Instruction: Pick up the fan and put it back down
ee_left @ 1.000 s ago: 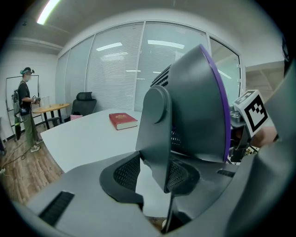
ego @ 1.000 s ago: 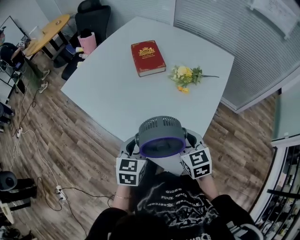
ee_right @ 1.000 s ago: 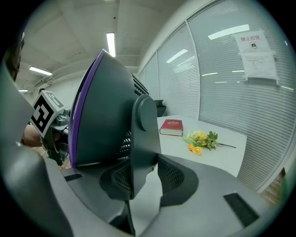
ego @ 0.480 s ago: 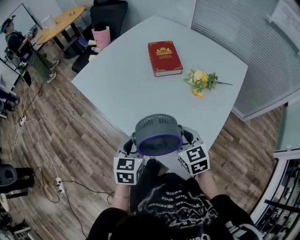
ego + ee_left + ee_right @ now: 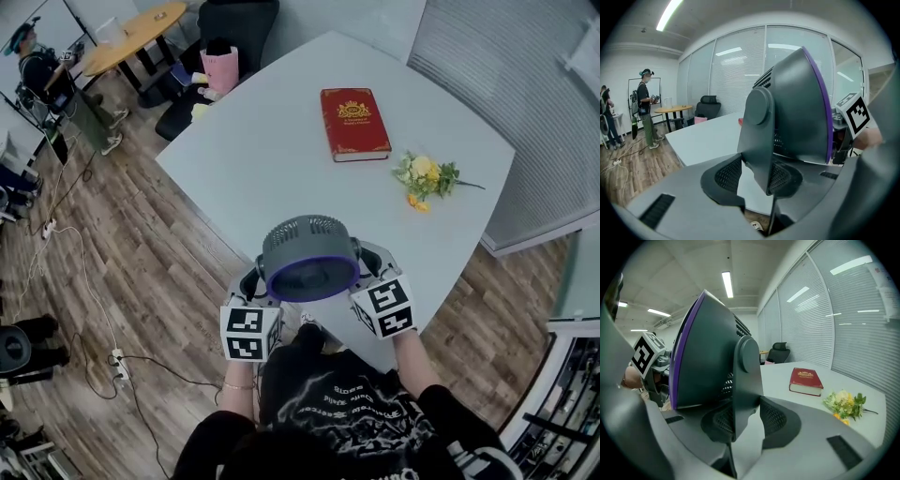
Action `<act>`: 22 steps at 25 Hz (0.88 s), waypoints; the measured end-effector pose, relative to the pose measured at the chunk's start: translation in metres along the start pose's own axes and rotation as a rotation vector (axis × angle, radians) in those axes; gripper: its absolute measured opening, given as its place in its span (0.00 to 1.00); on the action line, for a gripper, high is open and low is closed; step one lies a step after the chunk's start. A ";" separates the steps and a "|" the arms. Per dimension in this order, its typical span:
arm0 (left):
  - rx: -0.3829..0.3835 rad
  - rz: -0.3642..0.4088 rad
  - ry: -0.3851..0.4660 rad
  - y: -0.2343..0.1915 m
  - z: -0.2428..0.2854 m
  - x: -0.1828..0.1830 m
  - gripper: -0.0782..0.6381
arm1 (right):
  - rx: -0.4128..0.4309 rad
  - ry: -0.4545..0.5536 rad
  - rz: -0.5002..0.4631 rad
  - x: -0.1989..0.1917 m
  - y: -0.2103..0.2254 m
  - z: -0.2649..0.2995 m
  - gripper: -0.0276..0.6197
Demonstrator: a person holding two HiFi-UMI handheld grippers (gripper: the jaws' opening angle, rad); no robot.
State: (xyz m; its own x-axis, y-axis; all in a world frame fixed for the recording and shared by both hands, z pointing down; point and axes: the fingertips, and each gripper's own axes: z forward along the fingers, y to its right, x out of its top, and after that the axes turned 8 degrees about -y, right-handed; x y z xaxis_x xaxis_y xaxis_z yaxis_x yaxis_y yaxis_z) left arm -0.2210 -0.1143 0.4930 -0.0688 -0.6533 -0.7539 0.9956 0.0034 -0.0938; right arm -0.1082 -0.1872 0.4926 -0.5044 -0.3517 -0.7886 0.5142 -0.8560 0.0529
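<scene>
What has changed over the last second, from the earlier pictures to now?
The fan, gripped by the left tongs and the right tongs, has moved left along the near edge of the table, away from the book and flowers. Both grips stayed shut on it; book and flowers have not moved.

The person wears a black short-sleeved T-shirt (image 5: 349, 412) with pale lettering (image 5: 361, 389) and a thin band (image 5: 235, 385) at the left wrist. The left gripper (image 5: 255, 286) and right gripper (image 5: 373, 262) are grey, each bearing a white cube (image 5: 247, 333) with black square markers; their jaws carry dark meshed pads (image 5: 729, 174).
</scene>
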 end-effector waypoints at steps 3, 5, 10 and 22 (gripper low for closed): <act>0.012 -0.012 0.005 -0.021 0.009 0.008 0.30 | 0.014 0.000 -0.011 0.016 0.001 0.022 0.22; 0.019 -0.019 0.009 -0.035 0.018 0.014 0.30 | 0.021 0.000 -0.023 0.026 0.004 0.037 0.22; 0.030 -0.048 0.007 -0.062 0.038 0.024 0.30 | 0.046 -0.008 -0.037 0.043 0.012 0.072 0.22; 0.057 -0.051 -0.013 -0.118 0.106 0.047 0.30 | 0.063 -0.026 -0.035 0.069 0.044 0.155 0.22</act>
State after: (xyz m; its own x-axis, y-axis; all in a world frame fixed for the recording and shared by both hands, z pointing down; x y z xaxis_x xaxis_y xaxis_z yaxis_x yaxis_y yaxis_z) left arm -0.3347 -0.2251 0.5375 -0.1194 -0.6610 -0.7408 0.9928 -0.0730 -0.0949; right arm -0.2280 -0.3074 0.5357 -0.5393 -0.3298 -0.7748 0.4517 -0.8898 0.0644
